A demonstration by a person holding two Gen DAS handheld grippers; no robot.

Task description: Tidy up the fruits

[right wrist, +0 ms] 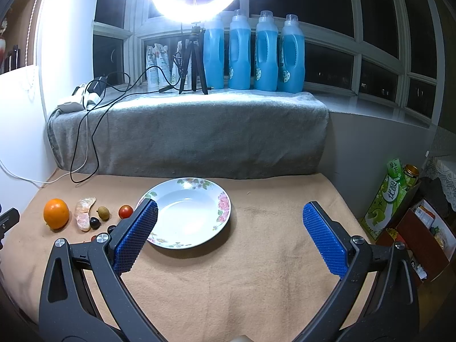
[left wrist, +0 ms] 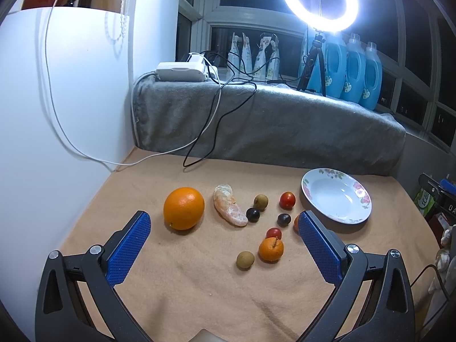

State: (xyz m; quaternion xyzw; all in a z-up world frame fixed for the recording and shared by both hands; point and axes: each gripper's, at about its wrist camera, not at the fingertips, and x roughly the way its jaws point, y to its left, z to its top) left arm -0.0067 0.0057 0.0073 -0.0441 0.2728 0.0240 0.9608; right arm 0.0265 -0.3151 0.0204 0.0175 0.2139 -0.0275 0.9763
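The ring light (left wrist: 319,0) is totally blown out in both views, with glare spilling onto the wall. The windows (right wrist: 370,14) are pitch black. Heavy fisheye bending and dark vignetted corners, otherwise sharp

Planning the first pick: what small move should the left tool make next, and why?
Probably ease the open left tool forward and down around the small mandarin, the fruit nearest between its fingers. The plate is empty and every fruit is on the cloth.
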